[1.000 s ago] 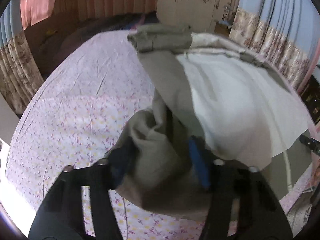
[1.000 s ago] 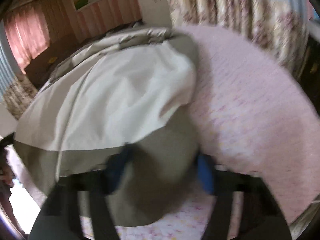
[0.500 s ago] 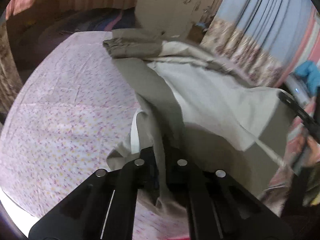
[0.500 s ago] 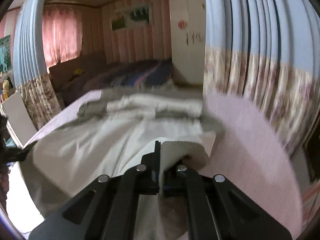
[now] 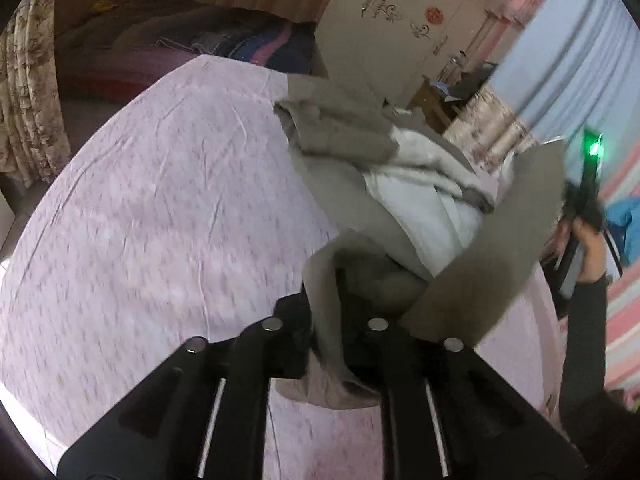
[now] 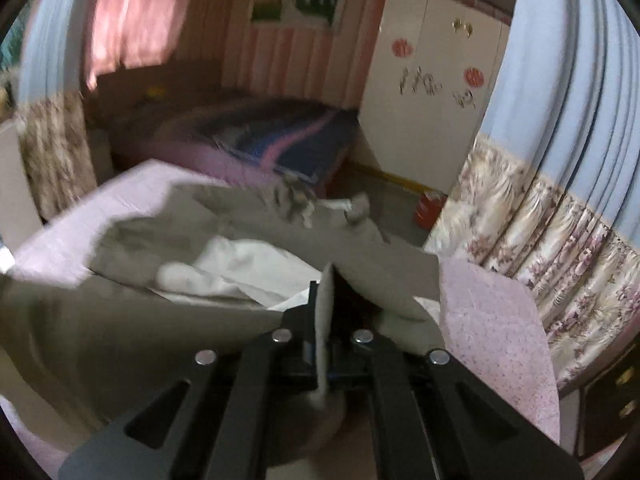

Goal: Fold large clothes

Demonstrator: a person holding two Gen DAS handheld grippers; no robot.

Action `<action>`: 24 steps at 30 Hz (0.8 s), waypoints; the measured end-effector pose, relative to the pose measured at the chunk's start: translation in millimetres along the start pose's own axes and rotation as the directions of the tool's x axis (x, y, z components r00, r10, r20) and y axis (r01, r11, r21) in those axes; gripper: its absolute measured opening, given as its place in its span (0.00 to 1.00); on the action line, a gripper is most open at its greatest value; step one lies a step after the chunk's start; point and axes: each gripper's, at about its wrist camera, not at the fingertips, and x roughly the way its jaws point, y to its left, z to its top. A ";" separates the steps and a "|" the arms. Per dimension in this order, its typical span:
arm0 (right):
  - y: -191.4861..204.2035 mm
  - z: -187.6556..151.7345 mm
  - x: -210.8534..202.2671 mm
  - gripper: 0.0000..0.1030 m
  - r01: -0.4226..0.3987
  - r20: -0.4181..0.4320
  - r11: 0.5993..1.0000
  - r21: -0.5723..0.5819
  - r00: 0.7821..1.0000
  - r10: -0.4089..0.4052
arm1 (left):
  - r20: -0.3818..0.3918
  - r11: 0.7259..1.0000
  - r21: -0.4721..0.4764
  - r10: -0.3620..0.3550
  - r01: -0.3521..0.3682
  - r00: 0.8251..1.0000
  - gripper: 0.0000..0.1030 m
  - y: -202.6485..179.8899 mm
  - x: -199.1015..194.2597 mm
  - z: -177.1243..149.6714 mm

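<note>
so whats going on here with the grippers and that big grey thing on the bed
A person is folding a large grey garment with a white lining on a bed with a pink flowered sheet. Each hand holds a gripper, and both are clamped on the garment's edge: the left gripper on a bunched grey fold, the right gripper on a thin edge. The near part of the garment is lifted off the sheet, while the far end lies in a heap near the bed's far edge.

garment (image 5: 348,184) on bed (image 5: 160,208) | wardrobe (image 6: 432,92) behind | curtain (image 6: 560,200) right
</note>
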 end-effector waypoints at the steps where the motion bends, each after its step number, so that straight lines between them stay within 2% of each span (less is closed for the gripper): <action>1: -3.1 -2.5 5.2 0.01 0.012 -0.012 1.000 -0.002 1.000 -0.012 | 0.000 1.000 0.000 -0.003 0.003 1.000 0.12 -0.3 3.5 7.6; 3: -14.1 -5.2 5.7 0.01 0.047 -0.009 0.999 0.008 0.999 -0.047 | -0.006 1.000 0.018 0.015 -0.015 1.000 0.11 -6.5 13.9 25.2; 6: -36.5 -0.1 -9.3 0.01 0.097 0.029 0.995 0.032 0.995 -0.098 | 0.020 0.991 0.102 0.084 -0.085 0.996 0.05 -31.3 26.5 56.1; 8: -55.6 12.1 -20.5 0.01 0.136 0.061 0.989 0.050 0.988 -0.139 | 0.051 0.988 0.130 0.078 -0.084 0.996 0.04 -46.3 28.3 84.9; 12: -90.2 49.1 -37.5 0.01 0.199 0.118 0.976 0.086 0.971 -0.208 | 0.161 0.977 0.196 0.054 -0.085 0.985 0.04 -84.4 19.3 149.9; 14: -102.4 73.9 -39.3 0.01 0.223 0.141 0.970 0.093 0.962 -0.235 | 0.217 0.967 0.227 0.067 -0.117 0.974 0.04 -103.0 15.7 175.8; 15: -107.4 85.3 -37.5 0.01 0.224 0.147 0.969 0.101 0.960 -0.237 | 0.250 0.957 0.244 0.093 -0.155 0.964 0.04 -111.9 17.3 191.5; 17: -116.9 108.5 -20.0 0.01 0.212 0.126 0.971 0.112 0.966 -0.226 | 0.276 0.949 0.243 0.132 -0.202 0.952 0.05 -118.6 28.2 217.6; 19: -120.3 121.5 11.0 0.01 0.212 0.084 0.972 0.105 0.972 -0.221 | 0.262 0.946 0.226 0.173 -0.235 0.949 0.05 -117.1 54.5 246.2; 22: -113.9 121.5 74.4 0.01 0.243 -0.011 0.969 0.040 0.970 -0.243 | 0.208 0.937 0.214 0.234 -0.278 0.950 0.05 -108.9 109.8 273.6; 24: -112.0 110.4 116.8 0.01 0.237 -0.083 0.972 0.002 0.968 -0.236 | 0.133 0.935 0.203 0.267 -0.290 0.954 0.05 -95.1 156.8 284.7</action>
